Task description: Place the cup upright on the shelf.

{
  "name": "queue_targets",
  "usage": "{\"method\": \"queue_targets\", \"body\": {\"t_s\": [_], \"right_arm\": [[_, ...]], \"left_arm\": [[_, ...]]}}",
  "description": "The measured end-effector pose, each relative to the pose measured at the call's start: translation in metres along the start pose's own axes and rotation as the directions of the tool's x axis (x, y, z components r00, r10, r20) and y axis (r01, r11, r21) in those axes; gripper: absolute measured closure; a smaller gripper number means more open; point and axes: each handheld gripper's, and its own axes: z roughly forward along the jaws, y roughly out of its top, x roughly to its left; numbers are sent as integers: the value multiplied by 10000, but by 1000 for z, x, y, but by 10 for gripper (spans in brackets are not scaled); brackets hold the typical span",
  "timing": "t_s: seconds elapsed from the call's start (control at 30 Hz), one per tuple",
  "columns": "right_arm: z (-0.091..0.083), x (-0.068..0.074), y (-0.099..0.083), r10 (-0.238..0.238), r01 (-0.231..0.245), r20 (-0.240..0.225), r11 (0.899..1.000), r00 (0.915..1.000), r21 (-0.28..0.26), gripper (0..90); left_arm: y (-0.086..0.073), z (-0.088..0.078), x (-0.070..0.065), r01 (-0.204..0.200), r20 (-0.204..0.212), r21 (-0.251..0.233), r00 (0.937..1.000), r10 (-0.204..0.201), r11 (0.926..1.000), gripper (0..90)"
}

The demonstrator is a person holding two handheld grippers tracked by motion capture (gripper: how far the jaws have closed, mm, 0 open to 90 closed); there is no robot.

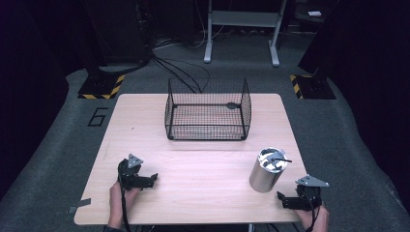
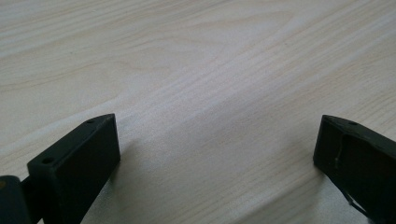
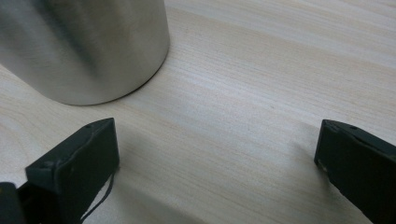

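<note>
The shiny cylindrical brushed-metal canister [image 1: 267, 171] is standing upright on the pale wooden table [image 1: 203, 193], toward its near right part, with a thin dark stick-like thing [image 1: 279, 159] lying across its open top. What that thing is I cannot tell. The canister is probably rigid and fairly light if hollow, and its smooth curved wall is likely slippery, so taking it across the middle of the wall, jaws squarely opposite, looks safest.

Just right of the canister and nearer the person, the right gripper [image 1: 293, 200] is resting low over the table, jaws spread wide around nothing; in the right gripper view the canister's base is sitting just beyond one jaw, apart from it.

Well left of the canister, the left gripper [image 1: 147, 180] is also gaping wide over bare wood.

Beyond the canister, toward the table's far edge, a black wire-mesh basket [image 1: 208, 126] is sitting.
</note>
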Motion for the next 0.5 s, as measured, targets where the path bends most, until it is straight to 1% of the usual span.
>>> {"method": "queue_targets", "body": {"t_s": [0.43, 0.5], "right_arm": [[0, 0, 0, 34, -34, 63, 10000, 10000, 15, 0], [0, 1, 0, 112, -112, 60, 9999, 9999, 1, 0]], "left_arm": [[0, 0, 0, 0, -1, 2, 10000, 0, 10000, 3], [0, 0, 0, 8, -1, 6, 10000, -8, 10000, 3]]}}
